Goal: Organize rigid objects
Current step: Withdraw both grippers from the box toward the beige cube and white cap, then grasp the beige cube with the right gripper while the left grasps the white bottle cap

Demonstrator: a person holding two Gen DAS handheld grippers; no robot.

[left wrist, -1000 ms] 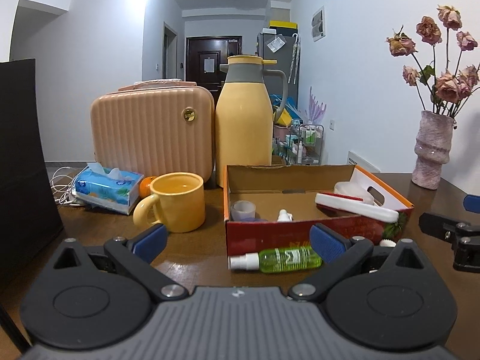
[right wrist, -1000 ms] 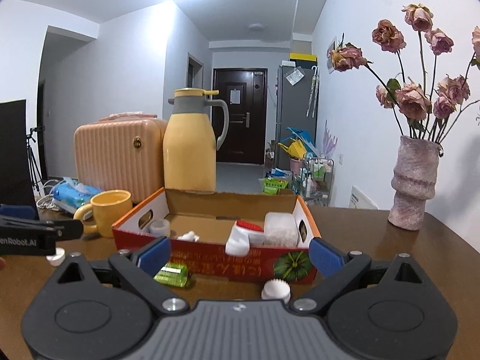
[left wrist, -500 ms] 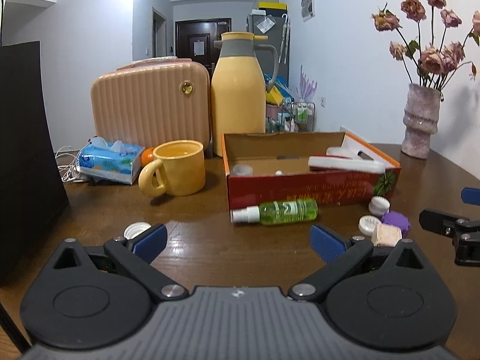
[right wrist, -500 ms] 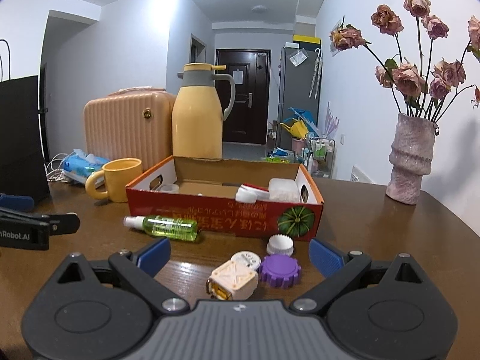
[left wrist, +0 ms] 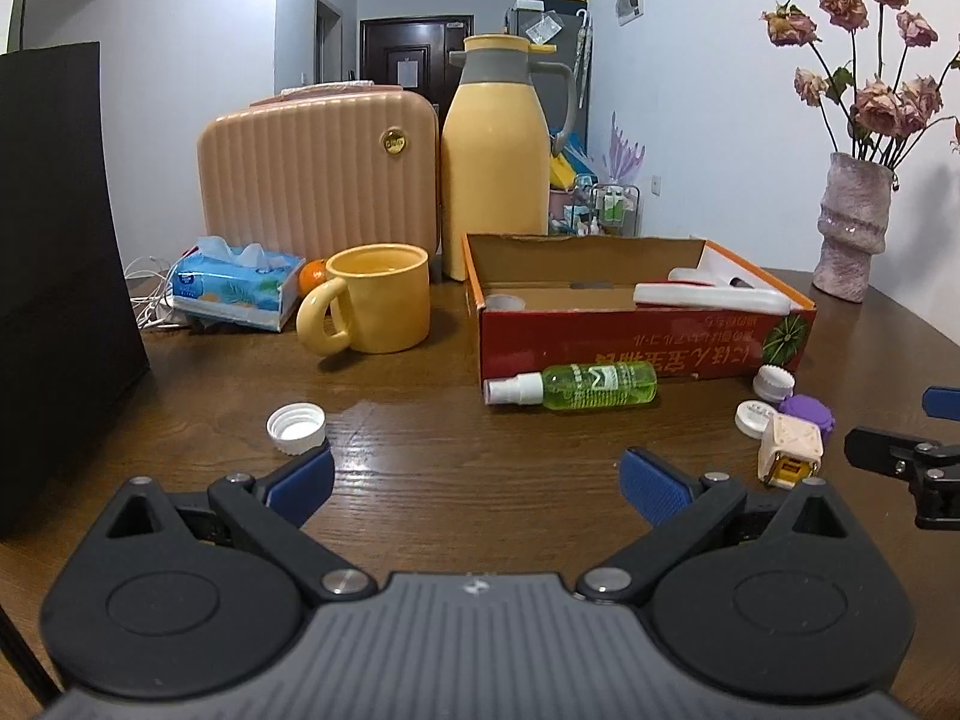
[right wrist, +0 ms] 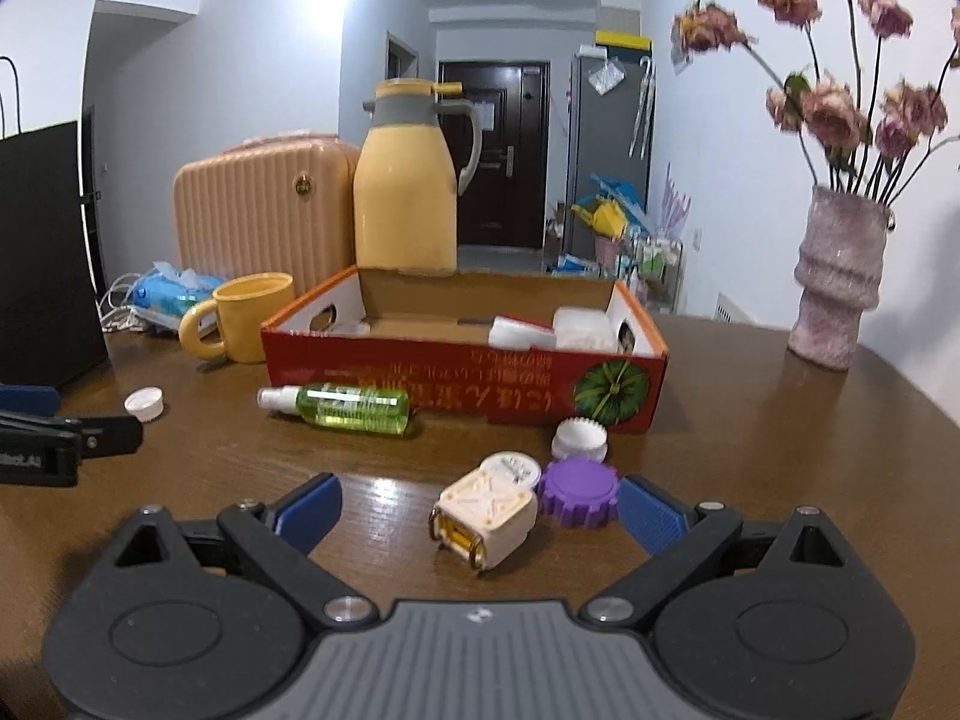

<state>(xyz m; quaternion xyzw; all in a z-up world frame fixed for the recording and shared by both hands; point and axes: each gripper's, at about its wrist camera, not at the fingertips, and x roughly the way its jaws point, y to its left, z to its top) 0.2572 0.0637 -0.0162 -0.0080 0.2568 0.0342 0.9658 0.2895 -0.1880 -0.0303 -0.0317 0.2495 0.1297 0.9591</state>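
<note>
Box point(right wrist: 456, 378), red cardboard, sits mid-tabletop w/ a white handled item point(left wrist: 708, 297), a small clear cup point(left wrist: 504, 302) and a white block point(right wrist: 585, 327) inside. Green spray bottle point(right wrist: 351, 408) lies just in front of it; beige cube point(right wrist: 486, 516), purple cap point(right wrist: 579, 489) & 2 white caps nearby. Left gripper point(left wrist: 474, 483) and right gripper point(right wrist: 477, 510) both hover low, jaws wide, empty; cube sits between right's fingers, not touching.
</note>
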